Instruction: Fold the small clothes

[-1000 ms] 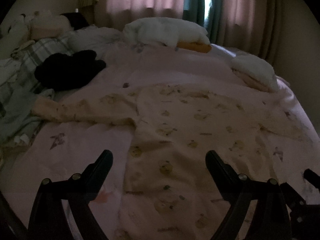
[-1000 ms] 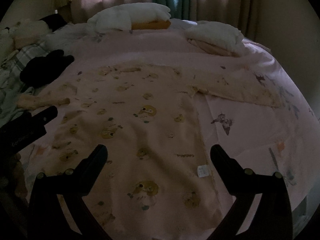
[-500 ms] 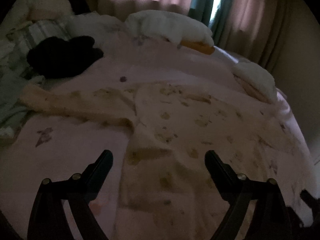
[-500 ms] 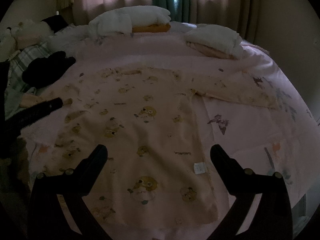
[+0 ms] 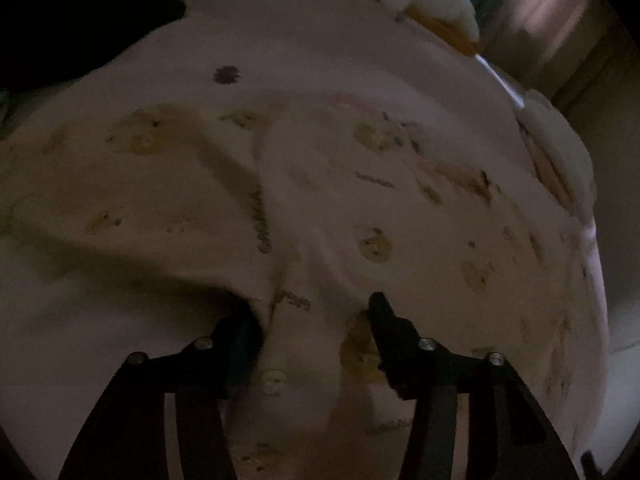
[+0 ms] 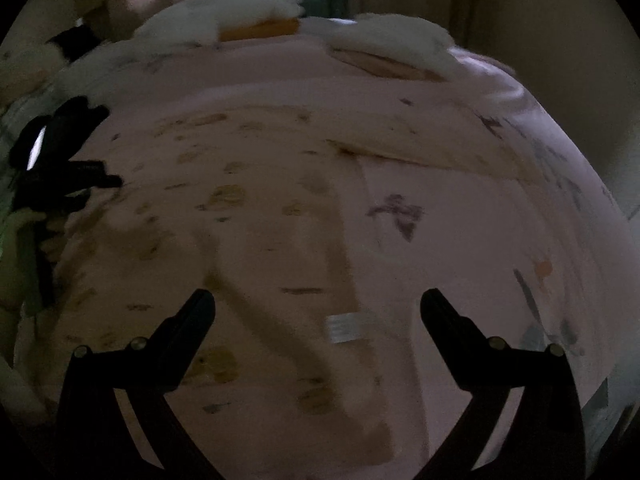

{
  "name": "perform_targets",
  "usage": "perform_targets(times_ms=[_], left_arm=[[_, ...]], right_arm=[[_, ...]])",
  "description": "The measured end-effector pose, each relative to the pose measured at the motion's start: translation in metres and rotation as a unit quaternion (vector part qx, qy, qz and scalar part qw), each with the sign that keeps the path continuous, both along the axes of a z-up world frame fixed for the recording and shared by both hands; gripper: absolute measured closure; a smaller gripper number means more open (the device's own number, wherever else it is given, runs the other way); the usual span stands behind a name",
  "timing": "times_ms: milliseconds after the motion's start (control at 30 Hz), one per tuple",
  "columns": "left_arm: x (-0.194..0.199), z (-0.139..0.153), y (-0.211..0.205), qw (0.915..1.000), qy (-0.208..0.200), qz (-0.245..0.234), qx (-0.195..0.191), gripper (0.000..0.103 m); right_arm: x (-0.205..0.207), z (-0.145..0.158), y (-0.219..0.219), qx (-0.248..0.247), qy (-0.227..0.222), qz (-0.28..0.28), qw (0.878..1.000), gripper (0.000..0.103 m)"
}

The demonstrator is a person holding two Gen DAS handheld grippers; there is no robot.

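A cream long-sleeved baby shirt [image 5: 372, 200] printed with small bears lies spread on the pink bedsheet [image 5: 280, 40]. My left gripper [image 5: 310, 306] is pressed down into the shirt near its armpit. Its jaws are closing with a raised fold of the shirt between them, and a gap still shows beside each pad. The right wrist view shows the shirt [image 6: 248, 208] with its sleeve [image 6: 440, 156] stretched right and a white label [image 6: 344, 326]. My right gripper [image 6: 318, 296] hovers open above that label, nothing between its fingers. The left gripper [image 6: 60, 184] shows dark at the far left.
A black garment [image 5: 80, 12] lies at the back left. White pillows [image 6: 224, 16] on an orange cushion [image 6: 260, 30] and a folded white stack [image 6: 392, 40] sit along the far side. The bed falls off at the right edge [image 6: 600, 240], with curtains behind.
My left gripper has dropped forward onto the shirt and its jaws have narrowed, bunching the cloth between them. The right gripper has come a little lower over the hem.
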State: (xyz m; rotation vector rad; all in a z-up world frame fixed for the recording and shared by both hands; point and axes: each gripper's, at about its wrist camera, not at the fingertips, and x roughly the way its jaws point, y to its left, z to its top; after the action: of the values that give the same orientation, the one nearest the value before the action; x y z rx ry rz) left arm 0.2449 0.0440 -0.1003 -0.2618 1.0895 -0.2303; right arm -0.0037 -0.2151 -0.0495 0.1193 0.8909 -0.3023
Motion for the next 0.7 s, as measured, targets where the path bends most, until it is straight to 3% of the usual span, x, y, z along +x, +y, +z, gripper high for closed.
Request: perform_targets(times_ms=[100, 133, 200, 267, 367, 467, 567, 633, 667, 700], left_arm=[[-0.002, -0.006, 0.005, 1.0000, -0.006, 0.005, 0.001, 0.071], [-0.003, -0.007, 0.012, 0.9996, 0.001, 0.020, -0.019, 0.080], [-0.001, -0.011, 0.026, 0.9955, 0.024, 0.058, -0.071, 0.088], [-0.002, -0.016, 0.032, 0.9932, 0.028, 0.067, -0.091, 0.091], [-0.012, -0.021, 0.028, 0.9953, 0.004, 0.066, -0.071, 0.093], [-0.016, -0.024, 0.026, 0.9939, -0.004, 0.082, -0.074, 0.093], [-0.017, -0.022, 0.024, 0.9940, -0.012, 0.088, -0.064, 0.093], [-0.021, -0.018, 0.021, 0.9956, -0.021, 0.083, -0.039, 0.093], [-0.021, -0.016, 0.017, 0.9962, -0.026, 0.080, -0.024, 0.093], [-0.022, -0.014, 0.010, 0.9965, -0.033, 0.077, 0.000, 0.093]], right_arm=[[-0.002, -0.006, -0.024, 0.020, 0.002, -0.023, 1.000, 0.002], [-0.003, -0.007, -0.031, 0.023, 0.001, -0.033, 0.999, 0.004], [-0.008, -0.006, -0.049, 0.021, -0.003, -0.054, 0.998, 0.005], [-0.011, -0.005, -0.066, 0.013, -0.006, -0.064, 0.998, 0.006], [-0.013, 0.001, -0.100, -0.008, -0.008, -0.087, 0.996, 0.007], [-0.012, 0.006, -0.145, 0.005, -0.014, -0.113, 0.994, 0.010], [-0.012, 0.011, -0.207, 0.048, -0.028, -0.151, 0.987, 0.012], [-0.009, 0.011, -0.242, 0.071, -0.033, -0.172, 0.982, 0.014], [-0.005, 0.009, -0.269, 0.095, -0.034, -0.188, 0.977, 0.017], [-0.002, 0.006, -0.288, 0.119, -0.034, -0.197, 0.973, 0.026]])
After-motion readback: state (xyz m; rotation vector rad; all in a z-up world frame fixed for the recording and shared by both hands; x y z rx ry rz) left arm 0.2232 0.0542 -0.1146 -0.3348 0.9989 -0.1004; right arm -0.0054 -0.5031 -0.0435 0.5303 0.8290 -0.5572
